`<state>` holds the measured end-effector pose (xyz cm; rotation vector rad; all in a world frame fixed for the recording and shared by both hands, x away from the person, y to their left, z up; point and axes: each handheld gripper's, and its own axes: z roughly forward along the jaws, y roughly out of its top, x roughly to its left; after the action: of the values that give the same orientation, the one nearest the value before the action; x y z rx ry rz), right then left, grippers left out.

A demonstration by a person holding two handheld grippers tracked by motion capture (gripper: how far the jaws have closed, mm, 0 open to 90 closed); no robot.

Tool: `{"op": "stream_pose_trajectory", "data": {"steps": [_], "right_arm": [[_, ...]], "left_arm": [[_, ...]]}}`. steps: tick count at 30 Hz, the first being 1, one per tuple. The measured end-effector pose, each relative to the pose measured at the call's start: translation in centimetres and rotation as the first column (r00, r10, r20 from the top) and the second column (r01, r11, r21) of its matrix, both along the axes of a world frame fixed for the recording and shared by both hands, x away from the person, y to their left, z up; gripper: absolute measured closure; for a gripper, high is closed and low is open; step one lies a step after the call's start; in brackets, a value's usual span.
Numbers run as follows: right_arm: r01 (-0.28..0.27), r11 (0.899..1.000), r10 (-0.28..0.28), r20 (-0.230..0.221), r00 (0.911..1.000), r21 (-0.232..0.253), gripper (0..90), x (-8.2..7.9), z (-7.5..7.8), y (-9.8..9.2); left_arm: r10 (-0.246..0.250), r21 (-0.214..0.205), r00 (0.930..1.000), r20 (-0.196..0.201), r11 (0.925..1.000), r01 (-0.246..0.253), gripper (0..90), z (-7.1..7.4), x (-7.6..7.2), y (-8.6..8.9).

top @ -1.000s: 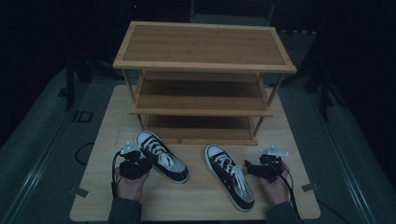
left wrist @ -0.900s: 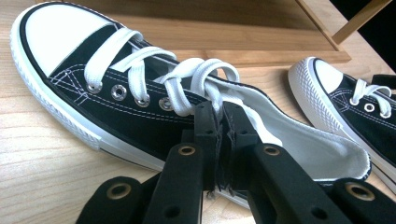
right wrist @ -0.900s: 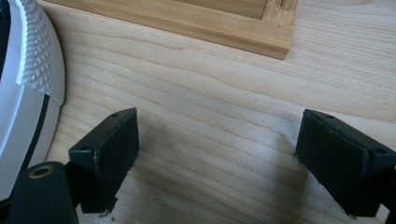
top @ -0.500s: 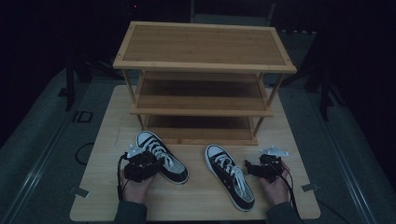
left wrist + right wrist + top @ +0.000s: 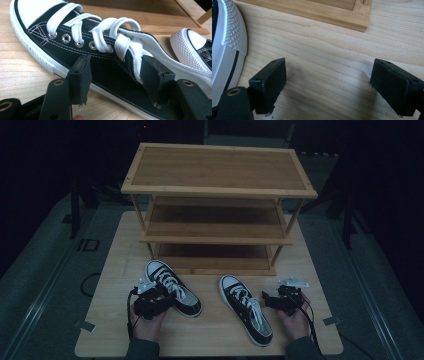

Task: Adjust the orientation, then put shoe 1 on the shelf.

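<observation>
The left gripper [image 5: 161, 298], jaws just opened wide, straddles the left sneaker [image 5: 172, 287] near the three-tier shoe rack [image 5: 218, 187]. The right gripper [image 5: 270, 299], jaws apart over bare table [image 5: 120, 265], sits right of the right sneaker [image 5: 246, 315].

An empty three-tier wooden rack [image 5: 218, 167] stands on the table [image 5: 115, 250]

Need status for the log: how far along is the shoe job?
Done: nothing shelved; the wooden rack holds no shoes. In hand: the left hand-held gripper has just opened, jaws either side of the left sneaker without pressing it. The right hand-held gripper stands open beside the right sneaker. Left: grasping and moving both sneakers.
</observation>
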<state>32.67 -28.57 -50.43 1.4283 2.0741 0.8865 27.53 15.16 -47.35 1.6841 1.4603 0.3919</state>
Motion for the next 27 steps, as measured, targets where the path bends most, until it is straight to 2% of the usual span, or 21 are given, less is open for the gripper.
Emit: {"op": "stream_pose_trajectory", "data": {"steps": [4,11,18,21,23,25,27], "right_arm": [[-0.001,1.000,0.001,0.000,1.0000,0.000,13.0,0.00,0.00,0.00],[-0.001,1.000,0.001,0.000,1.0000,0.000,13.0,0.00,0.00,0.00],[-0.002,1.000,0.002,0.000,1.0000,0.000,13.0,0.00,0.00,0.01],[-0.002,1.000,0.002,-0.001,1.0000,0.000,13.0,0.00,0.00,0.01],[-0.003,1.000,0.003,-0.001,1.0000,0.000,13.0,0.01,0.00,0.02],[-0.004,1.000,0.004,-0.001,1.0000,0.000,13.0,0.01,0.00,0.02],[-0.004,1.000,0.004,0.000,1.0000,-0.001,13.0,0.01,0.00,0.02]], "left_arm": [[-0.001,-0.011,0.9999,-0.017,0.9999,0.001,42.8,-0.20,0.10,-0.38],[0.010,0.026,0.9997,-0.024,0.9996,-0.009,40.9,-0.12,0.09,-0.78],[0.009,0.006,0.9995,-0.032,0.9999,-0.009,38.1,-0.19,0.17,-0.78],[0.027,-0.019,0.9987,-0.044,0.9994,-0.028,45.7,-0.14,0.17,-0.56],[0.013,-0.046,0.9983,-0.056,0.9988,-0.016,53.5,-0.08,0.14,-0.48],[0.007,-0.051,0.9977,-0.067,0.9986,-0.011,61.1,0.09,0.11,-0.67],[0.011,-0.053,0.9972,-0.074,0.9985,-0.015,62.9,0.13,0.15,-0.70]]}}
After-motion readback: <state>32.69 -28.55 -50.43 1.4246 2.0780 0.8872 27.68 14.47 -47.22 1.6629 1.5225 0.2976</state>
